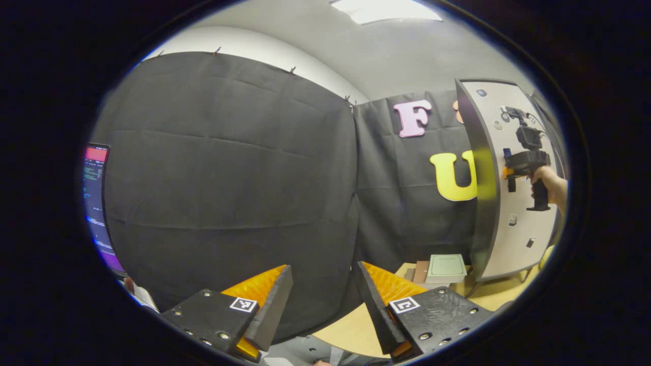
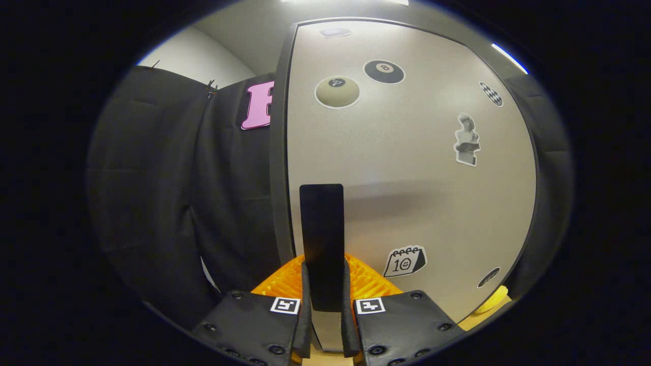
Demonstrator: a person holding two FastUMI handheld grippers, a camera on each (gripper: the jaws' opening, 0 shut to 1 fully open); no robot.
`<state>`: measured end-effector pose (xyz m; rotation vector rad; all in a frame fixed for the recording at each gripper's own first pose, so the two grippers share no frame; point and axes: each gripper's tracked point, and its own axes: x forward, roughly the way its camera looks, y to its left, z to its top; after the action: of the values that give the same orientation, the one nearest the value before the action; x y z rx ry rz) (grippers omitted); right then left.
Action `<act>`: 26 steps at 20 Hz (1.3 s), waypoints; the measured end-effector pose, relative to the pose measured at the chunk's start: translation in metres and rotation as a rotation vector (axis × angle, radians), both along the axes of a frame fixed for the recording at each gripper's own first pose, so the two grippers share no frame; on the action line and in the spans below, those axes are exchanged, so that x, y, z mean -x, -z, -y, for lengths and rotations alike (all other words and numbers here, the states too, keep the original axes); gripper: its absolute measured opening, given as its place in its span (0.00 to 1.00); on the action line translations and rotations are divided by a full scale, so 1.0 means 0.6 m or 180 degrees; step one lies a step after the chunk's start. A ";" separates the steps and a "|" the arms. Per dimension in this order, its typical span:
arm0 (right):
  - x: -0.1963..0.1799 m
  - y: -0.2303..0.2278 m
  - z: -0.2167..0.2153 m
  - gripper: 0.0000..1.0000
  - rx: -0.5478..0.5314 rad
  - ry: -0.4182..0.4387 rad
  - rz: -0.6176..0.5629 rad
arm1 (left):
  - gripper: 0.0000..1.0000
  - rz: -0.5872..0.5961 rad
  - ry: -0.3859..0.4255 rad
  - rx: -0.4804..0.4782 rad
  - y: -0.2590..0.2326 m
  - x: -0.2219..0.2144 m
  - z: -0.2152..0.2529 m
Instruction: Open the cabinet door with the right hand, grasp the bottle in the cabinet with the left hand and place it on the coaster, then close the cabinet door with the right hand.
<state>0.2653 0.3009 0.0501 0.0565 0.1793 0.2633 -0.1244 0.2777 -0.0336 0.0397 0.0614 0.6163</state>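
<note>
The cabinet door (image 2: pixel 407 168) is a beige panel with several stickers on it. A black upright handle (image 2: pixel 321 229) stands near its left edge. My right gripper (image 2: pixel 324 277) is shut on that handle, one finger on each side. In the left gripper view the cabinet (image 1: pixel 501 213) stands at the far right on the wooden table (image 1: pixel 351 330). A hand (image 1: pixel 552 183) holds the right gripper (image 1: pixel 508 175) against its front. I cannot tell whether the door is ajar. My left gripper (image 1: pixel 323 272) hangs open over the table's near edge, well left of the cabinet, with nothing between its fingers.
A small stack of books (image 1: pixel 445 268) lies on the table just left of the cabinet's foot. A lit monitor (image 1: pixel 96 203) stands at the far left. Something yellow (image 2: pixel 493 301) peeks out by the cabinet's lower right corner. Black cloth walls close the back.
</note>
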 end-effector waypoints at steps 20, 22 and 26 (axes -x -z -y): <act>0.077 -0.002 0.050 0.17 -0.0007 -0.0764 -0.0095 | 0.76 0.0193 0.0937 -0.0044 -0.020 -0.142 0.139; 0.084 -0.002 0.058 0.17 -0.0044 -0.0806 -0.0120 | 0.76 0.0210 0.1036 -0.0039 -0.021 -0.156 0.152; 0.087 -0.002 0.068 0.16 -0.0062 -0.0918 -0.0149 | 0.76 0.0206 0.1284 -0.0019 -0.020 -0.191 0.193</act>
<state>0.2133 0.2602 0.0515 0.0561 0.2315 0.5517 -0.0096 0.1620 -0.0213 0.0367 -0.0117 0.2143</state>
